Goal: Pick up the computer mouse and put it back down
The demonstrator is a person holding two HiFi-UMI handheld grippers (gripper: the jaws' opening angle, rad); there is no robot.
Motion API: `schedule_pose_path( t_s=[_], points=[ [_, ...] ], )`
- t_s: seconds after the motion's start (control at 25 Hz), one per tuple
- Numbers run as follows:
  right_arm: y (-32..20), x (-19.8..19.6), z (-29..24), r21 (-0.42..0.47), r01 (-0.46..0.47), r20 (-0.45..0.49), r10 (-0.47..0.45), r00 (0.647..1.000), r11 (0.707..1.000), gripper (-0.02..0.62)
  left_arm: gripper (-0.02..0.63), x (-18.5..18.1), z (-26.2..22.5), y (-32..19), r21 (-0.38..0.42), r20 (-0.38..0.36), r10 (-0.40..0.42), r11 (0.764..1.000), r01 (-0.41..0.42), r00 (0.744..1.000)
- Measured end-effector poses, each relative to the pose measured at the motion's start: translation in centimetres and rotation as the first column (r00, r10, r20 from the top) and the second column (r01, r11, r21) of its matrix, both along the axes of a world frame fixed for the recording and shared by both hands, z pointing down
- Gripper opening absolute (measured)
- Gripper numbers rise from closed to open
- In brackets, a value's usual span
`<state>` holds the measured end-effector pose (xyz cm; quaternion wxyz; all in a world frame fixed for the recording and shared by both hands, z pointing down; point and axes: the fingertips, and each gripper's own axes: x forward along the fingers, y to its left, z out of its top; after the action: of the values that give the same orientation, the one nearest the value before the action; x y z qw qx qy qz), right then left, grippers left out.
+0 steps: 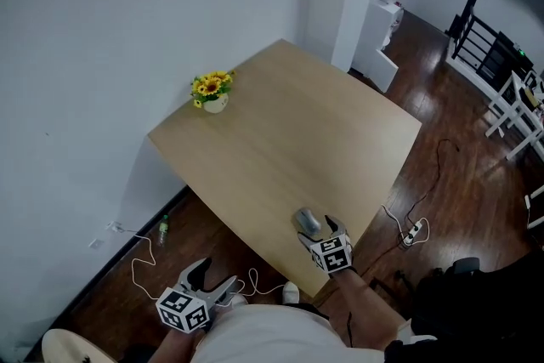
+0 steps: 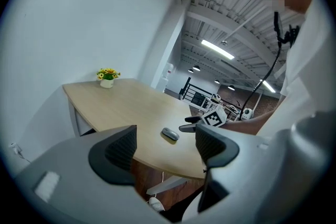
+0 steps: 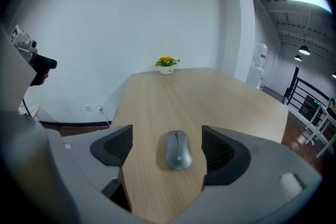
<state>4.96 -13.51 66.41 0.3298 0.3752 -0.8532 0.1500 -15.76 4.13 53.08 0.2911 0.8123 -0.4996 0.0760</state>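
A grey computer mouse [image 1: 307, 222] lies flat on the light wooden table [image 1: 280, 132], near its front edge. My right gripper [image 1: 319, 231] hovers just behind and above it, open. In the right gripper view the mouse [image 3: 178, 150] rests on the wood between the two spread jaws of that gripper [image 3: 168, 148], and neither pad touches it. My left gripper [image 1: 212, 278] is held low, off the table near my body, open and empty. The left gripper view looks through its own jaws [image 2: 165, 148] at the mouse [image 2: 170, 134] and the right gripper [image 2: 189, 124] beside it.
A small pot of yellow flowers [image 1: 212, 91] stands at the table's far left corner by the white wall. On the dark wood floor lie white cables, a power strip [image 1: 415, 231] and a small bottle [image 1: 162, 227]. White chairs [image 1: 514, 110] stand at the right.
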Motion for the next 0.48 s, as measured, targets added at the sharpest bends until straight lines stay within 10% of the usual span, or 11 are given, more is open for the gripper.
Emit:
schedule_pose_path(
  t_s=[0.48],
  points=[
    [10.1,2.2,-10.6,0.116,-0.055,0.071,0.047,0.996,0.992,0.472,0.325,2.3,0.4,0.1,0.029,-0.019,0.187,0.982,-0.186,0.982]
  ],
)
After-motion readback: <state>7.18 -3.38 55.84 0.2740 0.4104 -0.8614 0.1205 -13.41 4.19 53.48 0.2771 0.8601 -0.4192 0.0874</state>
